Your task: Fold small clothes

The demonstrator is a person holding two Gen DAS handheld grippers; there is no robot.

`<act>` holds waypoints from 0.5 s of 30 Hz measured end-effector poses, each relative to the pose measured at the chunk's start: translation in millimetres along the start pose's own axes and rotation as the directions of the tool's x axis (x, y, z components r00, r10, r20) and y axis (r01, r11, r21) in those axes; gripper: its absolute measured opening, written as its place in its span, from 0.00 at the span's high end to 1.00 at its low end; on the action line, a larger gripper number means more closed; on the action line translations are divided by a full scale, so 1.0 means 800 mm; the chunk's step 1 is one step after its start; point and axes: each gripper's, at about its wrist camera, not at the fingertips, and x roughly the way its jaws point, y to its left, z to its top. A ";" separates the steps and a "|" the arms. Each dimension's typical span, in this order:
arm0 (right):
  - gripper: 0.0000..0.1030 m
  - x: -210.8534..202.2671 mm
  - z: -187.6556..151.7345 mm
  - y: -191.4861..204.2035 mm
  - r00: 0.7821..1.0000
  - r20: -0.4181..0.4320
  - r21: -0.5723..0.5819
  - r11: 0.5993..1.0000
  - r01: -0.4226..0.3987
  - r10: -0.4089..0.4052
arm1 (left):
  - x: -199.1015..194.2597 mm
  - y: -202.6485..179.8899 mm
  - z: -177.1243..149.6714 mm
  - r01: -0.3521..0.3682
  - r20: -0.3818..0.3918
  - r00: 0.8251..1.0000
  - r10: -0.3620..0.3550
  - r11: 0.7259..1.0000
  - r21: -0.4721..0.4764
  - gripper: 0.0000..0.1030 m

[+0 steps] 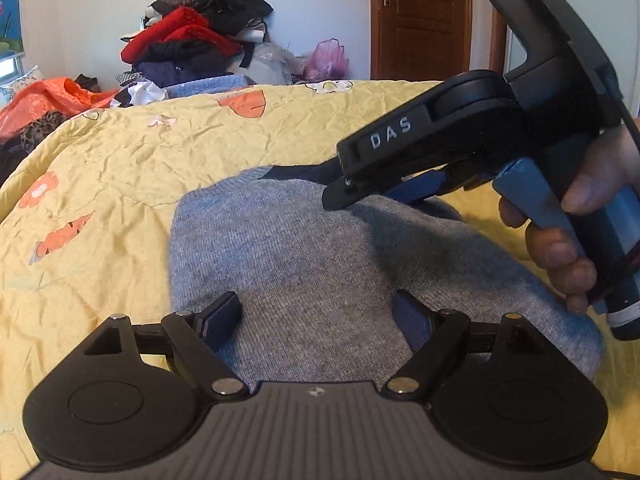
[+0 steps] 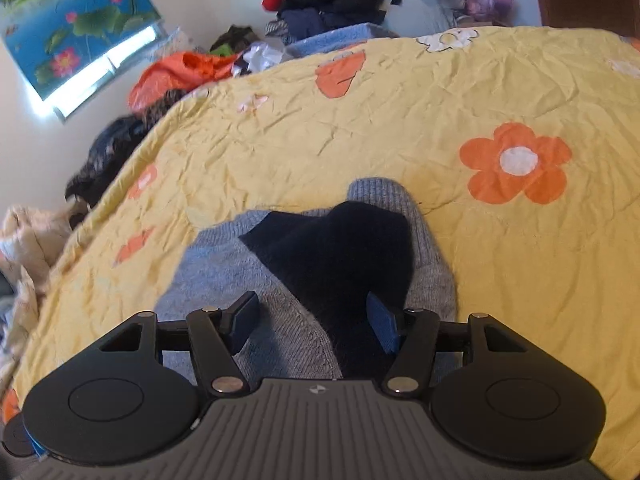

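Note:
A small grey knitted garment (image 1: 304, 256) with a dark navy part (image 1: 300, 172) lies on the yellow flowered bedspread (image 1: 120, 168). My left gripper (image 1: 318, 316) is open just above its near part, with nothing between the fingers. My right gripper (image 1: 340, 196) comes in from the right in the left wrist view, its tips down on the garment's far part. In the right wrist view the right gripper (image 2: 316, 320) is open over the grey knit (image 2: 224, 272) and the navy part (image 2: 340, 256), with cloth between the fingers but not pinched.
A tall pile of red, black and dark clothes (image 1: 192, 36) stands beyond the bed's far edge. An orange plastic bag (image 1: 44, 100) lies at the far left. A brown door (image 1: 420, 20) is at the back right. A lotus picture (image 2: 72, 20) hangs on the left wall.

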 end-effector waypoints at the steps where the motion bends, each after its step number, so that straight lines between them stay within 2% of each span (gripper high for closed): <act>1: 0.40 -0.006 -0.002 0.007 1.000 0.004 -0.030 0.999 0.021 -0.021 | -0.001 0.000 -0.001 0.001 0.003 1.000 -0.001 1.000 0.002 0.18; 3: 0.40 -0.033 -0.012 0.015 0.997 0.062 -0.020 0.998 0.054 -0.053 | -0.005 0.001 -0.005 -0.002 0.010 1.000 0.002 1.000 0.004 0.18; 5: 0.38 -0.063 -0.026 0.022 0.989 0.146 0.001 1.000 0.007 -0.007 | -0.009 0.000 -0.008 -0.005 0.017 1.000 0.005 1.000 0.004 0.18; 6: 0.37 -0.071 -0.035 0.023 0.987 0.158 0.011 1.000 -0.024 0.022 | -0.010 -0.001 -0.009 -0.007 0.020 1.000 0.007 1.000 0.005 0.18; 8: 0.26 -0.068 -0.055 0.022 0.993 0.104 0.029 0.998 -0.051 0.047 | -0.009 -0.002 -0.007 -0.012 0.020 1.000 0.011 1.000 0.005 0.18; 9: 0.26 -0.059 -0.066 0.018 0.997 0.072 0.028 0.999 -0.037 0.035 | -0.009 -0.003 -0.007 -0.013 0.019 1.000 0.013 1.000 0.008 0.18; 11: 0.26 -0.061 -0.086 0.015 0.993 0.114 -0.025 1.000 -0.005 0.008 | -0.011 -0.004 -0.007 -0.020 0.026 0.999 0.020 1.000 0.018 0.18; 13: 0.23 -0.077 -0.091 0.014 0.995 0.092 0.036 0.999 0.039 -0.042 | -0.021 -0.005 -0.011 -0.038 0.040 0.999 0.037 0.999 0.014 0.18; 15: 0.23 -0.097 -0.102 0.007 0.995 0.096 0.091 0.996 -0.004 -0.004 | -0.036 -0.006 -0.020 -0.053 0.053 0.997 0.053 0.999 -0.003 0.18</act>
